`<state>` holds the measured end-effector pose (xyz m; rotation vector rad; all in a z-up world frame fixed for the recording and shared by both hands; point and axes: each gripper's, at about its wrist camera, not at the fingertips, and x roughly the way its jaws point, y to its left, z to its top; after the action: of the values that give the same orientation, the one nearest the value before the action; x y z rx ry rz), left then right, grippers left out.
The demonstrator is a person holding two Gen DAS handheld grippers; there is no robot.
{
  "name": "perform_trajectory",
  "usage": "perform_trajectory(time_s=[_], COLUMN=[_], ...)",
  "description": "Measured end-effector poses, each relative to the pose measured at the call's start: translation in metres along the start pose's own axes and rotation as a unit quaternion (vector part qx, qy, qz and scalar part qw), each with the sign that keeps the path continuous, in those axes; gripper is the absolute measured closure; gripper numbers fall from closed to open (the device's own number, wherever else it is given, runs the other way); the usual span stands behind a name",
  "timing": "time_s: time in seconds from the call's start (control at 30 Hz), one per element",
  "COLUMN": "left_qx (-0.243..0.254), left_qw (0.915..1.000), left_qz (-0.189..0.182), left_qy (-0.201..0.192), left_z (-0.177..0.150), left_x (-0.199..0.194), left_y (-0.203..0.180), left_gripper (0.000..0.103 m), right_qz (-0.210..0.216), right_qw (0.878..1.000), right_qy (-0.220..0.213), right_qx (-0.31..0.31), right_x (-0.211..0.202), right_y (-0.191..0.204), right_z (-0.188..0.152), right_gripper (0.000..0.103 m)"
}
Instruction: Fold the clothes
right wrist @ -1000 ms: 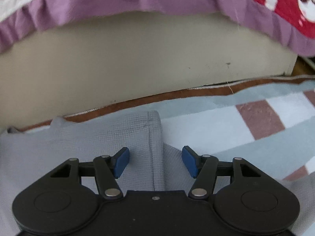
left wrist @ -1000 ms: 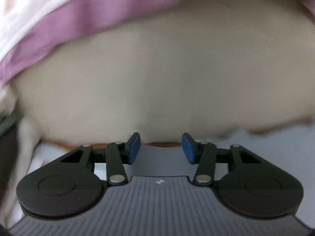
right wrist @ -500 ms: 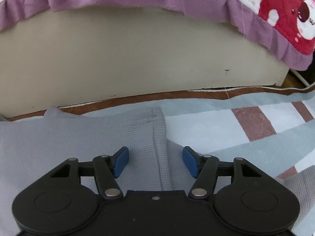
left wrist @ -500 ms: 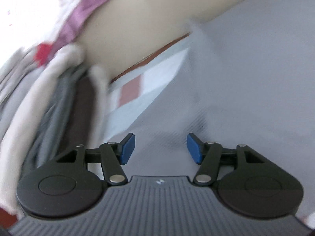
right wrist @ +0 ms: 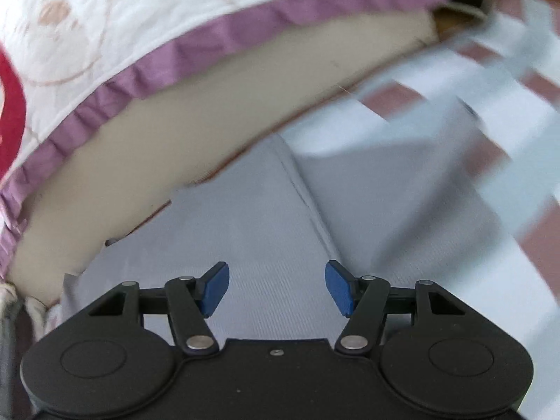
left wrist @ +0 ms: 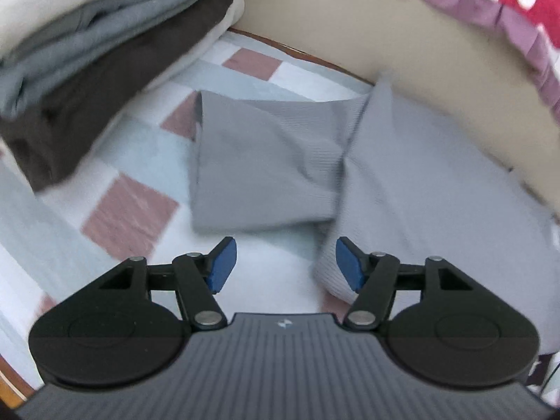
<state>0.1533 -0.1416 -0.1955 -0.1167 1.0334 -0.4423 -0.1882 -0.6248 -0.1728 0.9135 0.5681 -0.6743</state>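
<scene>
A grey ribbed shirt [left wrist: 420, 175] lies flat on a checked rug, its short sleeve [left wrist: 259, 164] spread out to the left. My left gripper [left wrist: 283, 266] is open and empty, just above the rug below the sleeve, beside the shirt's side edge. The shirt also shows in the right wrist view [right wrist: 266, 238], with a shoulder seam [right wrist: 301, 189] running up the middle. My right gripper [right wrist: 276, 287] is open and empty, hovering over the shirt's body near that seam.
A stack of folded clothes [left wrist: 98, 63], grey, dark brown and white, stands at the left on the checked rug [left wrist: 115, 210]. A beige bed base [right wrist: 182, 140] with a purple-frilled quilt [right wrist: 147, 35] borders the far side of the shirt.
The left gripper has swung left and pulled back, so the sleeve and the stack of folded clothes are now in view. The right gripper has tilted and moved over the shirt. Both stayed open.
</scene>
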Motion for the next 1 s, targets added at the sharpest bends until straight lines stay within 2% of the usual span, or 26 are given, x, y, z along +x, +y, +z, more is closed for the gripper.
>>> perform_trajectory(time_s=[0.07,0.13,0.2,0.3,0.33,0.47,0.63,0.67,0.7,0.73,0.77,0.8,0.83,0.87,0.93,1.0], left_qx=[-0.017,-0.023,-0.004,0.031,0.036,0.018,0.021,0.021,0.022,0.022,0.034,0.05,0.067,0.085,0.083,0.08], left_qw=[0.9996,0.9988,0.9986,0.9984,0.9983,0.9991,0.9984,0.9981,0.9977,0.9972,0.9964,0.9957,0.9946,0.9941,0.9937,0.9934], left_qz=[-0.023,-0.04,-0.05,-0.03,-0.024,-0.029,-0.051,-0.055,-0.06,-0.064,-0.066,-0.061,-0.055,-0.041,-0.047,-0.053], left_qy=[0.005,0.013,0.019,0.037,0.04,0.026,-0.011,-0.018,-0.025,-0.033,-0.041,-0.048,-0.056,-0.054,-0.059,-0.063], left_z=[-0.009,-0.011,-0.011,-0.006,-0.005,-0.006,-0.005,-0.005,-0.005,-0.005,-0.006,-0.007,-0.008,-0.007,-0.004,0.001], left_x=[-0.004,0.0,0.009,0.027,0.031,0.039,0.047,0.048,0.05,0.051,0.052,0.052,0.053,0.054,0.045,0.031], left_y=[-0.003,-0.003,-0.009,-0.018,-0.02,-0.019,-0.025,-0.027,-0.028,-0.029,-0.033,-0.037,-0.041,-0.045,-0.044,-0.045], left_gripper=[0.04,0.04,0.039,0.038,0.038,0.028,0.023,0.018,0.016,0.017,0.025,0.04,0.084,0.094,0.094,0.095], right_qz=[0.017,0.016,0.009,0.014,0.004,-0.031,-0.012,-0.013,-0.017,-0.02,-0.025,-0.035,-0.047,-0.056,-0.057,-0.052], right_qw=[0.998,0.992,0.98,0.956,0.954,0.964,0.977,0.981,0.984,0.986,0.988,0.989,0.991,0.992,0.995,0.998], right_qy=[0.01,0.027,0.046,0.083,0.091,0.077,0.04,0.038,0.048,0.057,0.061,0.053,0.04,0.025,0.006,0.02], right_qx=[0.06,0.125,0.191,0.282,0.285,0.252,0.208,0.188,0.17,0.152,0.139,0.132,0.122,0.111,0.085,0.039], right_x=[-0.015,-0.021,-0.024,-0.019,-0.016,-0.013,0.005,0.009,0.014,0.019,0.022,0.022,0.018,0.014,-0.002,-0.01], right_y=[-0.02,-0.039,-0.057,-0.077,-0.076,-0.06,-0.047,-0.042,-0.036,-0.031,-0.027,-0.024,-0.02,-0.017,-0.012,0.001], right_z=[-0.01,-0.022,-0.034,-0.049,-0.051,-0.055,-0.055,-0.055,-0.055,-0.056,-0.056,-0.057,-0.056,-0.055,-0.053,-0.049], right_gripper=[0.036,0.035,0.035,0.034,0.034,0.034,0.032,0.04,0.075,0.093,0.092,0.092,0.092,0.093,0.093,0.093])
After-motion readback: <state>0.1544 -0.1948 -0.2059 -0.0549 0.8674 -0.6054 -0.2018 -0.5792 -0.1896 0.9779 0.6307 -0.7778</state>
